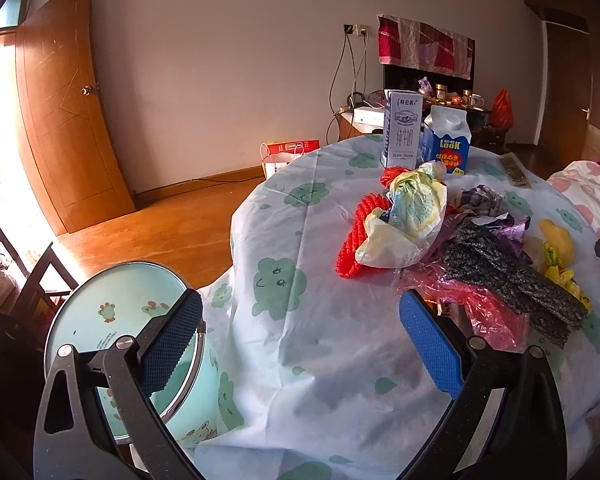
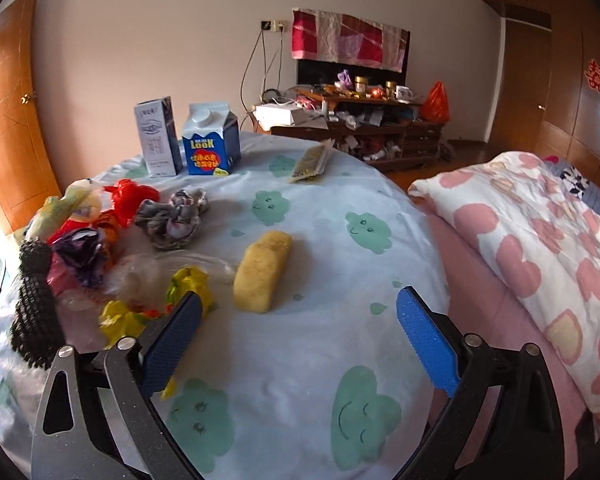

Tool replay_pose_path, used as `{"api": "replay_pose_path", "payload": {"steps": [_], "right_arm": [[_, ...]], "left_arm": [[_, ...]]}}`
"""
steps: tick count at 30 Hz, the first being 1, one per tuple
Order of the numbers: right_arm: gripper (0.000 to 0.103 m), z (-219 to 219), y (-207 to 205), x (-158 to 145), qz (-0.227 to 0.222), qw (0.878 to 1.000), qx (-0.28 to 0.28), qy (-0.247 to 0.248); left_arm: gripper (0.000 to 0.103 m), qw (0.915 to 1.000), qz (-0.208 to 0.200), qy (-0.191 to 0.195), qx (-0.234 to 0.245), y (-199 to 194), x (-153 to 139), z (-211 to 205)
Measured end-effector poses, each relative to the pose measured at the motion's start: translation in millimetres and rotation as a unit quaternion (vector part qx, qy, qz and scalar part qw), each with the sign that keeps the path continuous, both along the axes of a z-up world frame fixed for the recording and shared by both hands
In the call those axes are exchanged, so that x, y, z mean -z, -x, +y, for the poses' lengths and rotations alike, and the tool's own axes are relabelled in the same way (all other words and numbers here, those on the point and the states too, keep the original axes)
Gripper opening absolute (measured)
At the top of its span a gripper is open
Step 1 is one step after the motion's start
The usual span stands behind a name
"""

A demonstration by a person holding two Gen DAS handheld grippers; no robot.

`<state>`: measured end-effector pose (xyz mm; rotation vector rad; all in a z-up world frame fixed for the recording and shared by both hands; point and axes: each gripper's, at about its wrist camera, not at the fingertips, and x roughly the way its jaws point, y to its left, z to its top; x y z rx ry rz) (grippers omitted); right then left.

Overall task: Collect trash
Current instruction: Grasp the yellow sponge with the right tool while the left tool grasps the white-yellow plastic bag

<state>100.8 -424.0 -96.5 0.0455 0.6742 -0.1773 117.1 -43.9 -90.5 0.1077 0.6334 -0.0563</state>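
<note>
The left gripper (image 1: 300, 320) has its jaws spread wide with nothing between the blue pads (image 1: 430, 346); only bare cloth lies in the gap. Its right pad stands just beside the pink bag (image 1: 488, 312), but contact cannot be told. Its left pad hangs past the table rim, over the round green bin (image 1: 112, 312) that stands beside the table (image 1: 300, 248), below its edge.

The right gripper (image 2: 299, 322) is also wide open and holds nothing. Its left pad (image 2: 172, 344) sits just beside the yellow wrapper (image 2: 190, 284); the right pad is over clear cloth near the table's right edge, where the pink bed (image 2: 532, 256) begins.

The trash lies heaped on the table ahead of the left gripper: red net (image 1: 360, 236), pale yellow bag (image 1: 408, 216), dark mesh (image 1: 512, 280), purple wrap (image 1: 508, 228) and a grey crumple (image 2: 176, 216). The yellow sponge (image 2: 264, 270) lies apart from the heap, ahead of the right gripper, with open cloth all round it. At the far rim two cartons (image 2: 210, 144) stand upright side by side, and a flat packet (image 2: 310, 164) lies to their right.

The near middle of the table is free cloth. Left of the table is open wooden floor up to the door (image 1: 60, 120).
</note>
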Motion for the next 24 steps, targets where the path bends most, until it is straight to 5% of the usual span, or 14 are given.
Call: {"api": "replay_pose_path", "payload": {"steps": [4,10,15,19,21,23,24], "right_arm": [[0.075,-1.0,-22.9,6.8,0.021,1.0,-0.011,-0.005],[0.068,0.9,-55.7,19.1,0.061,0.998,-0.023,-0.021],[0.055,-7.0,-65.6,28.4,0.087,0.994,-0.039,-0.056],[0.036,-2.9,-69.8,33.7,0.098,0.99,-0.068,-0.073],[0.032,-1.6,-70.3,34.3,0.099,0.989,-0.078,-0.08],[0.03,-0.6,-70.0,33.8,0.097,0.989,-0.08,-0.078],[0.03,0.2,-69.4,33.2,0.096,0.989,-0.081,-0.078]], "left_arm": [[0.097,1.0,-0.007,0.005,0.002,-8.2,-7.0,-5.9],[0.097,0.9997,-0.017,0.006,0.019,-22.3,-14.9,-24.1],[0.095,0.9995,0.006,0.008,0.031,-42.8,-4.0,-36.1],[0.069,0.998,0.028,0.026,0.051,-51.6,7.1,-41.0],[0.05,0.9964,0.037,0.037,0.066,-53.3,10.8,-44.2],[0.015,0.9945,0.049,0.041,0.083,-55.6,15.2,-47.1],[0.014,0.9941,0.052,0.042,0.086,-56.6,16.9,-48.6]]}}
